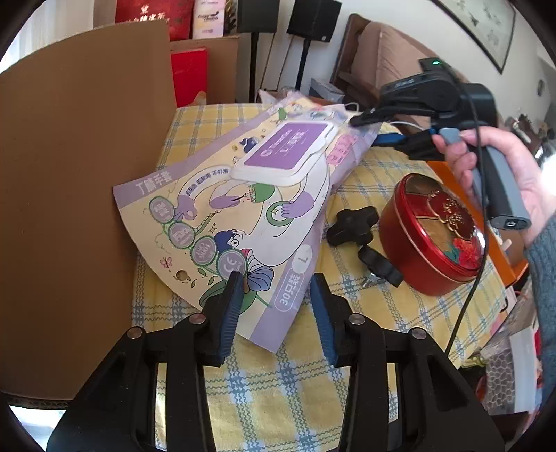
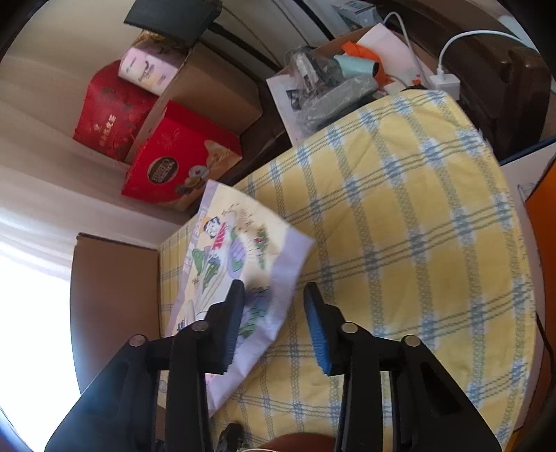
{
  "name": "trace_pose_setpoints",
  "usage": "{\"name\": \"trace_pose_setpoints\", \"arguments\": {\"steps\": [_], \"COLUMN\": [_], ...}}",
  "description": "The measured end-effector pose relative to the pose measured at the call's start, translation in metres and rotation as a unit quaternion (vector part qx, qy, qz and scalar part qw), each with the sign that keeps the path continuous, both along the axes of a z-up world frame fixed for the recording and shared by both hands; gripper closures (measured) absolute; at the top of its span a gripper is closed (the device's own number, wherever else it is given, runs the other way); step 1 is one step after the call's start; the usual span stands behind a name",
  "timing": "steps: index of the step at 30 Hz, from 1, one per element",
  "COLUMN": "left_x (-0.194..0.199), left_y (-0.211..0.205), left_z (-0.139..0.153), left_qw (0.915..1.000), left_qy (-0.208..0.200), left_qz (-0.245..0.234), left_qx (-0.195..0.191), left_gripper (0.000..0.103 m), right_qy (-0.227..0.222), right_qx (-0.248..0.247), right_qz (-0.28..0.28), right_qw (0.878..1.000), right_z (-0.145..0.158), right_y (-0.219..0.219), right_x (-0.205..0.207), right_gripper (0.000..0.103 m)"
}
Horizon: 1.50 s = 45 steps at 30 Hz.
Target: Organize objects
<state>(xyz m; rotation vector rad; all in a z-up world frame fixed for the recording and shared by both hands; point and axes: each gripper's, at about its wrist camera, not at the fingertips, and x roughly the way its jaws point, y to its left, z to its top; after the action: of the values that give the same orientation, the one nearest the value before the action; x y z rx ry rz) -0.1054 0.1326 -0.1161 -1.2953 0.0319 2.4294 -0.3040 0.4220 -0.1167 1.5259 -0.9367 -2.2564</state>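
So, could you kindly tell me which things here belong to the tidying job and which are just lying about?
For the job:
glove pack
red tin
black knobs
cardboard box

Lying about:
red gift boxes
charger
speakers

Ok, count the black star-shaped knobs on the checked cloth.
2. One black knob lies beside the glove pack; the other knob lies nearer, against the red tin. More may be hidden behind the tin.

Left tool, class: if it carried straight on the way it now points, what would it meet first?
Most likely the glove pack: the left tool stands open, its tips over the pack's near corner. Depth is unclear, so it could be the checked cloth beside that corner instead.
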Motion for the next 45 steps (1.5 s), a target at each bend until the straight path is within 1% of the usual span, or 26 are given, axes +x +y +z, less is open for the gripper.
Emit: {"name": "trace_pose_setpoints", "arguments": {"steps": [1,2,3,5,6,7,8,11,15,18,20,23,28,30,31,32,34,37,39,41,42,43,44,45], "left_x": [0.0,0.0,0.001,0.001,0.002,0.003,0.004,0.004,0.005,0.006,0.008,0.013,0.018,0.02,0.021,0.022,0.024,0.025,0.026,0.027,0.027,0.027,0.027,0.026], "left_y": [0.001,0.002,0.003,0.005,0.004,0.003,0.002,0.0,-0.002,-0.002,-0.001,-0.001,-0.01,-0.013,-0.015,-0.016,-0.018,-0.018,-0.017,-0.016,-0.016,-0.015,-0.015,-0.013], "left_z": [0.0,0.001,0.002,0.004,0.006,0.008,0.01,0.02,0.033,0.041,0.042,0.04,0.031,0.027,0.025,0.023,0.018,0.018,0.019,0.022,0.023,0.024,0.025,0.027], "left_qw": [1.0,0.9999,0.9998,0.9998,0.9997,0.9995,0.9994,0.9989,0.998,0.9974,0.9975,0.998,0.9992,0.9994,0.9995,0.9994,0.9995,0.9993,0.9991,0.9985,0.998,0.9973,0.9969,0.9965], "left_qy": [-0.001,-0.001,-0.001,0.001,0.003,0.004,0.005,0.018,0.027,0.03,0.028,0.03,0.026,0.02,0.016,0.013,0.006,-0.001,-0.001,-0.001,-0.001,-0.003,-0.004,-0.006], "left_qz": [-0.007,-0.01,-0.014,-0.016,-0.016,-0.017,-0.017,-0.017,-0.022,-0.026,-0.023,-0.017,-0.007,-0.001,0.0,0.002,0.005,-0.001,-0.005,-0.008,-0.01,-0.012,-0.014,-0.016], "left_qx": [0.006,0.01,0.013,0.015,0.019,0.026,0.031,0.039,0.052,0.061,0.062,0.053,0.03,0.027,0.028,0.03,0.031,0.037,0.041,0.054,0.062,0.073,0.077,0.081], "left_gripper": [0.079,0.086,0.09,0.095,0.097,0.101,0.103,0.103,0.103,0.103,0.103,0.103,0.102,0.092,0.081,0.074,0.073,0.073,0.069,0.051,0.048,0.042,0.039,0.038], "right_qy": [0.002,0.007,0.012,0.02,0.024,0.029,0.036,0.063,0.095,0.11,0.11,0.105,0.08,0.073,0.07,0.067,0.062,0.061,0.065,0.072,0.075,0.079,0.084,0.089], "right_qx": [0.0,0.003,0.007,0.008,0.008,0.006,0.003,0.0,0.017,0.022,0.034,0.053,0.051,0.05,0.05,0.05,0.049,0.061,0.067,0.083,0.09,0.097,0.102,0.108], "right_qz": [0.003,0.002,0.001,-0.002,-0.002,-0.004,-0.005,-0.005,0.004,0.012,0.016,0.016,-0.002,-0.007,-0.009,-0.013,-0.016,-0.017,-0.012,-0.007,-0.004,-0.001,-0.001,0.0], "right_qw": [1.0,1.0,1.0,1.0,1.0,1.0,0.999,0.998,0.995,0.994,0.993,0.993,0.995,0.996,0.996,0.996,0.997,0.996,0.996,0.994,0.993,0.992,0.991,0.99], "right_z": [0.0,0.002,0.004,0.01,0.013,0.017,0.022,0.042,0.072,0.09,0.097,0.097,0.074,0.066,0.062,0.058,0.053,0.051,0.054,0.059,0.061,0.064,0.066,0.069], "right_y": [-0.003,-0.005,-0.007,-0.009,-0.01,-0.011,-0.011,-0.014,-0.023,-0.03,-0.033,-0.034,-0.018,-0.01,-0.007,-0.002,0.005,0.013,0.014,0.014,0.014,0.014,0.014,0.013], "right_x": [-0.001,-0.001,0.0,0.002,0.003,0.005,0.007,0.012,0.017,0.021,0.023,0.026,0.034,0.039,0.042,0.045,0.048,0.055,0.061,0.07,0.074,0.08,0.085,0.091], "right_gripper": [0.083,0.087,0.089,0.095,0.096,0.098,0.098,0.1,0.101,0.101,0.101,0.101,0.101,0.101,0.101,0.101,0.101,0.098,0.097,0.095,0.092,0.079,0.059,0.053]}}
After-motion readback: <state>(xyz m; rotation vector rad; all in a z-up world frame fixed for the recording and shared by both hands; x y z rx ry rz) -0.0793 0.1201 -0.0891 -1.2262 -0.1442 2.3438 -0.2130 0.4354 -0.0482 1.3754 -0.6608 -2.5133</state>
